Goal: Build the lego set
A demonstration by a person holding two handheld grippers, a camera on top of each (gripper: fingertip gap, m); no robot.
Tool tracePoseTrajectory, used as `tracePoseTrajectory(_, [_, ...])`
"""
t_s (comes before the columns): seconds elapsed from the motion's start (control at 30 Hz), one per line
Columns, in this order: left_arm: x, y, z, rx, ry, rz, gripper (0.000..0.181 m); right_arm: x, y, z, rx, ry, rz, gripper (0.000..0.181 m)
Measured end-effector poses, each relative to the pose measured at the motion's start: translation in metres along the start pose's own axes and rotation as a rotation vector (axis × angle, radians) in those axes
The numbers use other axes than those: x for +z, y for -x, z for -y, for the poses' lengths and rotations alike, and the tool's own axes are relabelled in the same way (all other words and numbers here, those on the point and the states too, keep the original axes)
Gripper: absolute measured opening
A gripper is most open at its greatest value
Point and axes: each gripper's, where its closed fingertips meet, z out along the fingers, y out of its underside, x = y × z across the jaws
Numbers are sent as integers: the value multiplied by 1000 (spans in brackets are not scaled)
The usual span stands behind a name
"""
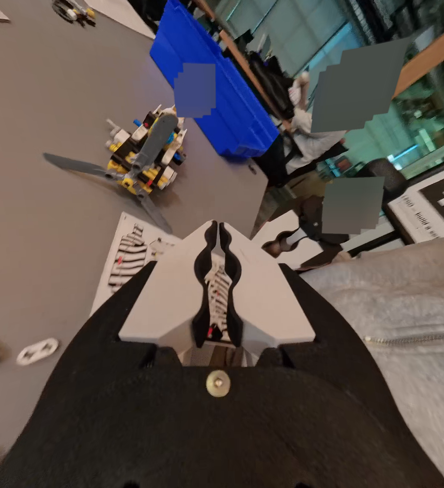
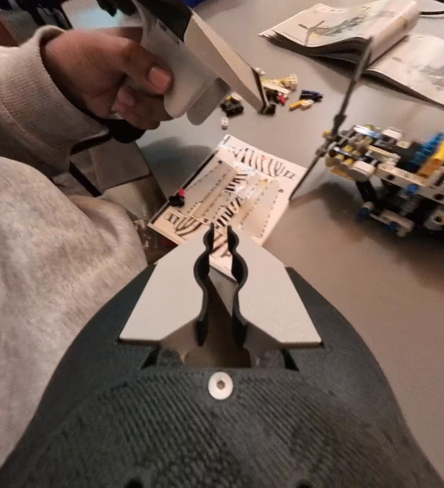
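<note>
The striped black-and-white sticker sheet (image 2: 223, 190) lies flat directly ahead of the right gripper (image 2: 220, 229), jaws slightly apart and empty, nearer than the left gripper (image 1: 217, 224), jaws nearly together, also empty.

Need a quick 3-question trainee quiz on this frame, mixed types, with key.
1. True or false: the left tool grips a brick.
2. Beneath the right tool's tips lies: A) striped sheet B) blue bin C) booklet.
3. Fill in: the lego model's rotor blades are ___.
Key: 1 false, shut on nothing; 2 A; 3 grey.
</note>
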Motion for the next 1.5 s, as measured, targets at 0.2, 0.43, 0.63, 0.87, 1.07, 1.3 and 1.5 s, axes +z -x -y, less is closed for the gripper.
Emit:
tracePoseTrajectory(0.2, [-24,18,-37,131,118,181,0,46,36,6,-37,16,69,22])
tracePoseTrajectory(0.43, [-34,14,-55,152,151,167,0,65,38,-6,-157,126,-19,24])
tracePoseTrajectory(0.63, [-32,3,-54,102,102,74,0,57,36,1,-110,102,-13,13])
tracePoseTrajectory(0.87, [-26,-11,-52,-55,33,-63,28,36,20,35,-196,-78,-167,13])
tracePoseTrajectory(1.07, [-23,-40,-45,-262,-42,-336,24,23,19,59,-374,-196,-294,13])
tracePoseTrajectory(1.3, [-23,-45,-41,-301,-76,-383,14,16,23,62,-499,-225,-309,12])
tracePoseTrajectory(1.5, [-22,-48,-43,-272,-59,-389,6,16,32,62,-584,-246,-275,13])
